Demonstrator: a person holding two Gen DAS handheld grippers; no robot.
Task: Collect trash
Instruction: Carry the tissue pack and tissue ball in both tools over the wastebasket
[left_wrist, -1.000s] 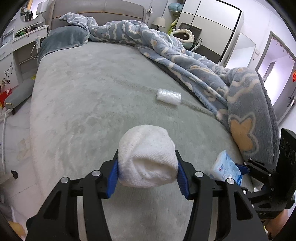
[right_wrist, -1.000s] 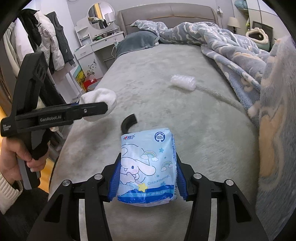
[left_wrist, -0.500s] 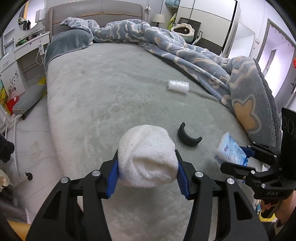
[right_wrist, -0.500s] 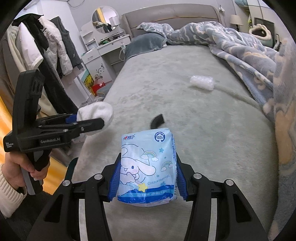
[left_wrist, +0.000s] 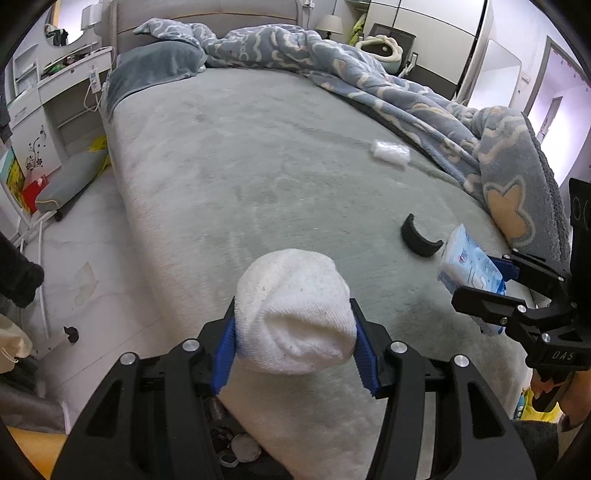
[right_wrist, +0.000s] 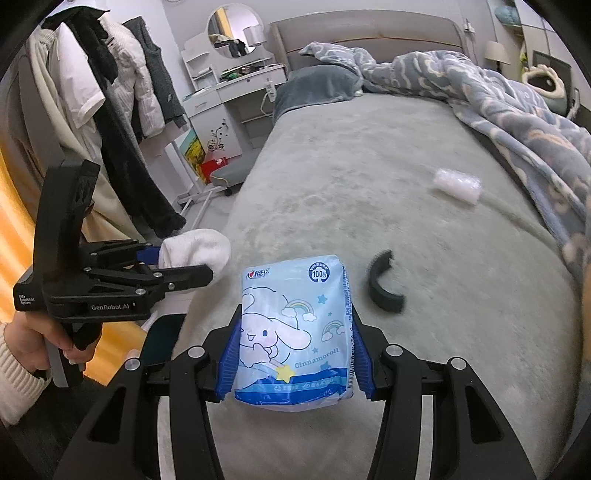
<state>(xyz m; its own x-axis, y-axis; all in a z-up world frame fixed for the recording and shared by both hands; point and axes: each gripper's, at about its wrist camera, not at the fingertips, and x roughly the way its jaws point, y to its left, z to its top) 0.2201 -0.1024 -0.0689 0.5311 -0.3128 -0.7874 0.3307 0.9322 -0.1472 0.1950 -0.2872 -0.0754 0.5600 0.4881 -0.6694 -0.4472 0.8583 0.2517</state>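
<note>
Now my left gripper (left_wrist: 293, 341) pinches a sock (left_wrist: 295, 310), my right gripper (right_wrist: 293, 354) a packet (right_wrist: 295, 328), both off the bed's (left_wrist: 258, 166) foot; remaining wrap (right_wrist: 457, 185) lies ahead-right, nearer my right.

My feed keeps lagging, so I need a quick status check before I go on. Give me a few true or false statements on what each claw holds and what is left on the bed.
1. The left claw is shut on a white sock. True.
2. The right claw is open and holds nothing. False: it is shut on a blue tissue pack.
3. A black curved piece lies on the bed. True.
4. The clear plastic roll lies on the floor. False: it lies on the bed, near the blue blanket.
5. The tissue pack shows a cartoon print. True.
</note>
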